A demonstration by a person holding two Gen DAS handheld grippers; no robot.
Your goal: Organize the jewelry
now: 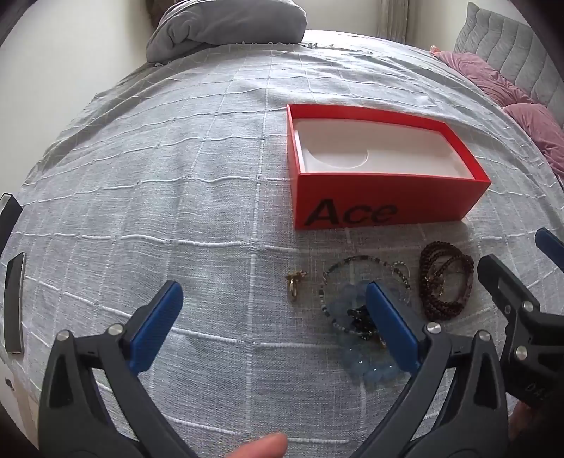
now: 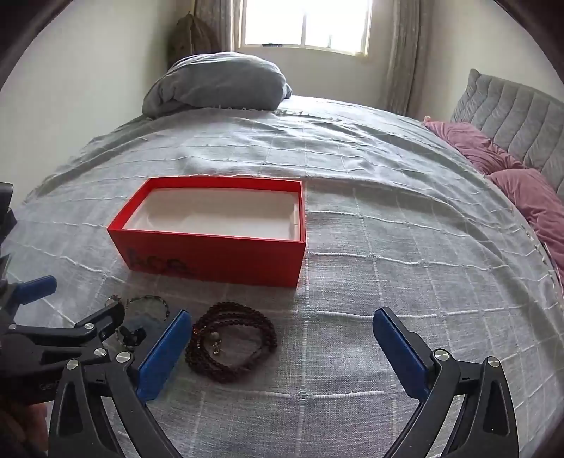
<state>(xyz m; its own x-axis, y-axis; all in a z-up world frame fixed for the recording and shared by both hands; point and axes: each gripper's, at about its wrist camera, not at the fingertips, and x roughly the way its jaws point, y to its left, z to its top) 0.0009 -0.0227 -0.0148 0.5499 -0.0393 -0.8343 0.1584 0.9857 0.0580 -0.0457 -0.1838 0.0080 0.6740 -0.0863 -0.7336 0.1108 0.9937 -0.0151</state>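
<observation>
An open red box (image 1: pixel 384 204) (image 2: pixel 211 257) with a white, empty inside stands on the grey bedspread (image 1: pixel 158 211). In front of it lie a small gold ring piece (image 1: pixel 294 282), a thin beaded bracelet (image 1: pixel 356 262) (image 2: pixel 148 303), pale blue beads (image 1: pixel 373 373) with a dark bead piece (image 1: pixel 357 317), and a coiled dark brown bead necklace (image 1: pixel 446 280) (image 2: pixel 231 343). My left gripper (image 1: pixel 275 324) hovers open over the bedspread, its right finger over the blue beads. My right gripper (image 2: pixel 282 356) is open just above the bed, the brown necklace by its left finger.
A folded grey duvet (image 2: pixel 218 84) lies at the far end of the bed. Pink pillows (image 2: pixel 521 190) and a grey padded headboard (image 2: pixel 511 116) sit on the right. A window (image 2: pixel 305 23) is behind. A fingertip (image 1: pixel 262 447) shows at the bottom of the left wrist view.
</observation>
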